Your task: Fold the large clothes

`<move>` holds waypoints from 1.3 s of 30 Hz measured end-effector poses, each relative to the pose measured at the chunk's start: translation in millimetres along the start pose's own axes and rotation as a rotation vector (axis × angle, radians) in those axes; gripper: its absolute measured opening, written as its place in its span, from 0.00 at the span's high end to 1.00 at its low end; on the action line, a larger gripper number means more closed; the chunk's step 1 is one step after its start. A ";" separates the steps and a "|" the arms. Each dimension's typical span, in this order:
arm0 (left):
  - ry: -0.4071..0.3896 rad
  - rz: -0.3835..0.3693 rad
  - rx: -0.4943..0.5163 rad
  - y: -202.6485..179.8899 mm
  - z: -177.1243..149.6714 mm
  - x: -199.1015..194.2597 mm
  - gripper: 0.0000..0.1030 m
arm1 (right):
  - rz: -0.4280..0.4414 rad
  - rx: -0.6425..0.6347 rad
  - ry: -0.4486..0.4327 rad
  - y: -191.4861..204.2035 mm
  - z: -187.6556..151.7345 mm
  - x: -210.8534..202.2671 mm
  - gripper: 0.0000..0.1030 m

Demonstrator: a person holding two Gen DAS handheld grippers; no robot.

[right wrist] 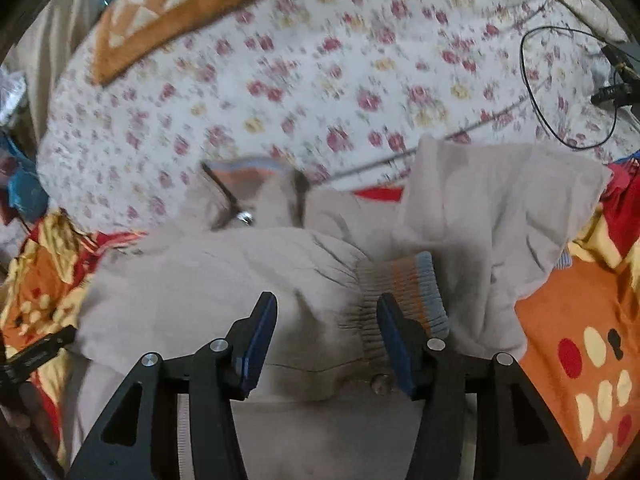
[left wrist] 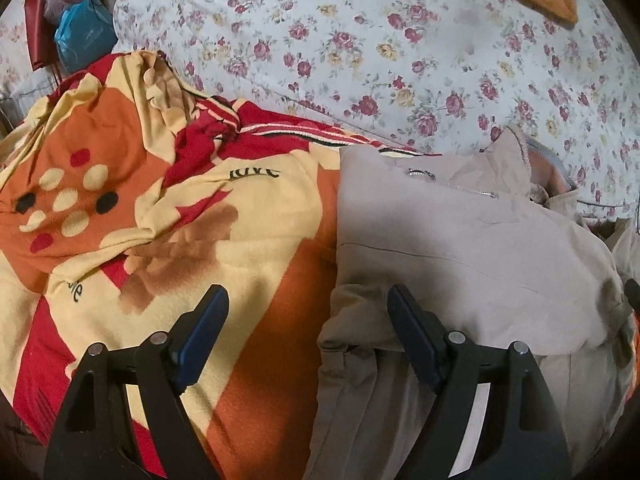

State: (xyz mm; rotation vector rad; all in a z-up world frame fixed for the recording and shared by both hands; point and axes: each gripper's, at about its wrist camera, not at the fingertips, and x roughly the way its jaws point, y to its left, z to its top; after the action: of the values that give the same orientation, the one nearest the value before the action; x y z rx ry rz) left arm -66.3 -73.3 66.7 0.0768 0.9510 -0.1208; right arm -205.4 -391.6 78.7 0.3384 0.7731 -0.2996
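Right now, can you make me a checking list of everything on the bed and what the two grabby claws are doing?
Surface: bed with an orange, yellow and red patterned blanket in front, a flowered quilt behind.
Job's things: beige jacket lying bunched on the blanket, zipper showing, striped ribbed cuff near the right gripper.
Clutter: orange checked cushion on the quilt; blue bag hanging at the far left.
Grippers: left gripper open, over the jacket's edge, holding nothing; right gripper open above the jacket, nothing pinched.
Cables: thin black cable looped on the quilt, far right.
Surroundings: too blurred and cropped to tell.
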 end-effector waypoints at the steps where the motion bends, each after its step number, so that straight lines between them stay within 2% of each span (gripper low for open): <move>1: -0.001 0.002 0.004 -0.8 0.4 0.1 0.21 | 0.009 0.000 0.003 1.6 0.1 0.2 0.48; 5: -0.013 0.007 0.018 -4.3 1.1 -1.2 0.21 | 0.031 -0.004 0.042 8.0 0.0 11.2 0.48; 11: -0.037 -0.015 0.038 -10.5 2.1 -5.5 0.21 | -0.025 -0.028 0.113 8.8 -3.8 43.1 0.46; 17: -0.049 -0.104 0.061 -20.4 2.4 -10.1 0.21 | -0.104 -0.147 0.092 30.5 -11.8 40.4 0.40; 21: -0.035 -0.127 0.088 -30.1 -1.7 -7.3 0.21 | -0.070 -0.195 0.068 43.5 -16.7 27.7 0.34; 24: -0.022 -0.121 0.106 -37.9 -5.4 -8.2 0.21 | -0.052 -0.176 0.091 40.9 -18.3 27.9 0.33; 26: 0.020 -0.155 0.115 -43.7 -4.3 -12.7 0.21 | -0.031 -0.154 0.097 37.0 -15.9 22.6 0.33; 28: 0.025 -0.188 0.120 -50.8 -0.2 -22.4 0.21 | -0.006 -0.126 0.080 32.8 -11.8 11.8 0.33; 31: 0.028 -0.204 0.144 -65.6 4.4 -28.4 0.21 | 0.005 -0.069 0.058 18.5 -6.1 -0.8 0.25; 34: 0.033 -0.182 0.152 -80.9 6.9 -20.9 0.21 | -0.003 -0.022 0.085 6.9 -4.7 3.7 0.24; 36: 0.046 -0.197 0.145 -85.9 4.0 -11.4 0.21 | 0.003 0.000 0.092 1.5 -5.9 4.2 0.24; 39: 0.051 -0.183 0.156 -86.3 -4.3 5.5 0.21 | -0.011 -0.014 0.093 1.0 -4.8 7.0 0.24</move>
State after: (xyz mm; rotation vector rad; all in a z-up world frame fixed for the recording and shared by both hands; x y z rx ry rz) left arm -78.4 -158.7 58.6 0.1371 0.9979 -0.3634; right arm -203.3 -389.7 70.7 0.3372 0.8684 -0.2904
